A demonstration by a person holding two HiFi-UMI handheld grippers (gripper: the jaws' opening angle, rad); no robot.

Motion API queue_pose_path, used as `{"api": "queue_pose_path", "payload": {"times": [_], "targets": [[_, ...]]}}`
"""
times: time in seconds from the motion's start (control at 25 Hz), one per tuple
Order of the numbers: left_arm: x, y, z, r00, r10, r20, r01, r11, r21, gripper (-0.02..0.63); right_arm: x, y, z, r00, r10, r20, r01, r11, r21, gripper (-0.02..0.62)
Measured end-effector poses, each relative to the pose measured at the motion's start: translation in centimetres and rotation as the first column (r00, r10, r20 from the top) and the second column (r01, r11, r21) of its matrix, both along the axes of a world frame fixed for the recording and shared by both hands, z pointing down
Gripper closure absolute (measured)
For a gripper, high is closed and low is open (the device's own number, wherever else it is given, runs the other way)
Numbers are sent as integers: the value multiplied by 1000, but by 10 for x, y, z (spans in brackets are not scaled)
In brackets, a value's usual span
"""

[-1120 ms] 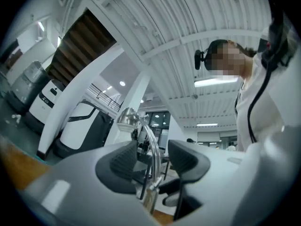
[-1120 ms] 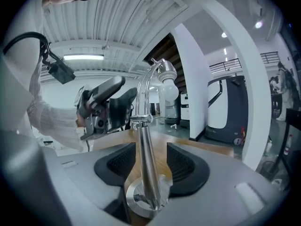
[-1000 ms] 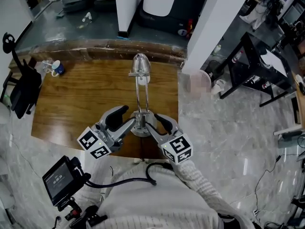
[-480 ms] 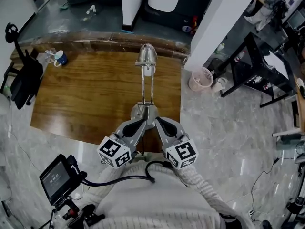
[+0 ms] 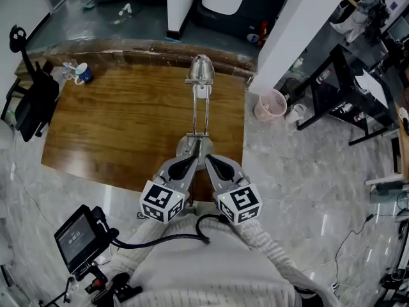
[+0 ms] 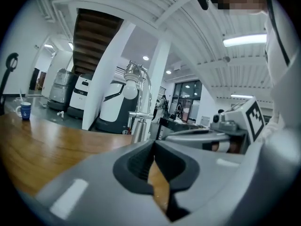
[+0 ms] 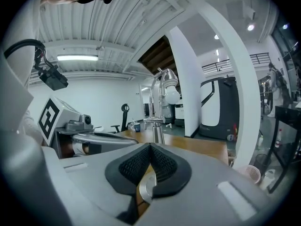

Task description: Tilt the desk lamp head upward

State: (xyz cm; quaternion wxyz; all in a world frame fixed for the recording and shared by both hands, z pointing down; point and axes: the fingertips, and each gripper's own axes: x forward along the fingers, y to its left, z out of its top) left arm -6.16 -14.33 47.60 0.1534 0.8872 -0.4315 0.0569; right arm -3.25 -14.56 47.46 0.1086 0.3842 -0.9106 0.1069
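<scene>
The chrome desk lamp stands on the wooden desk [image 5: 115, 126]. Its head [image 5: 200, 69] is at the far end of two thin rods [image 5: 200, 110], and its round base [image 5: 187, 147] is nearest me. My left gripper [image 5: 193, 158] and right gripper [image 5: 207, 159] lie side by side just short of the base, both shut and empty. In the left gripper view the shut jaws [image 6: 153, 147] point at the lamp head [image 6: 133, 72] and its white bulb [image 6: 130, 89]. In the right gripper view the shut jaws [image 7: 150, 150] face the lamp head [image 7: 168, 77], with a sliver of the base [image 7: 146, 188] below them.
A blue and white mug [image 5: 82, 74] sits at the desk's far left corner. A black chair [image 5: 30, 114] stands left of the desk, a pink wastebasket [image 5: 272, 104] to its right. A small screen on a stand [image 5: 79, 238] is by my left side.
Both grippers went from open, spread around the lamp base, to shut. They drew back toward me and now lie close together.
</scene>
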Motion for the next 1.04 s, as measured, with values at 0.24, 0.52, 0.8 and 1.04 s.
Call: {"api": "queue_pose_path", "payload": {"times": [0.24, 0.52, 0.8, 1.04], "targets": [[3, -2, -3, 999, 4, -39, -4, 1000, -2, 598, 2, -5, 1, 1000, 5, -2, -5, 999, -33, 597], [-1, -2, -1, 1000, -1, -6, 1, 1000, 4, 598, 5, -5, 3, 1000, 6, -3, -6, 999, -49, 597], [-2, -2, 5, 1000, 8, 14, -8, 1000, -6, 598, 4, -2, 6, 1000, -1, -13, 0, 998, -55, 598], [-1, -4, 6, 999, 7, 54, -7, 1000, 7, 598, 2, -2, 7, 1000, -18, -24, 17, 998, -55, 597]]}}
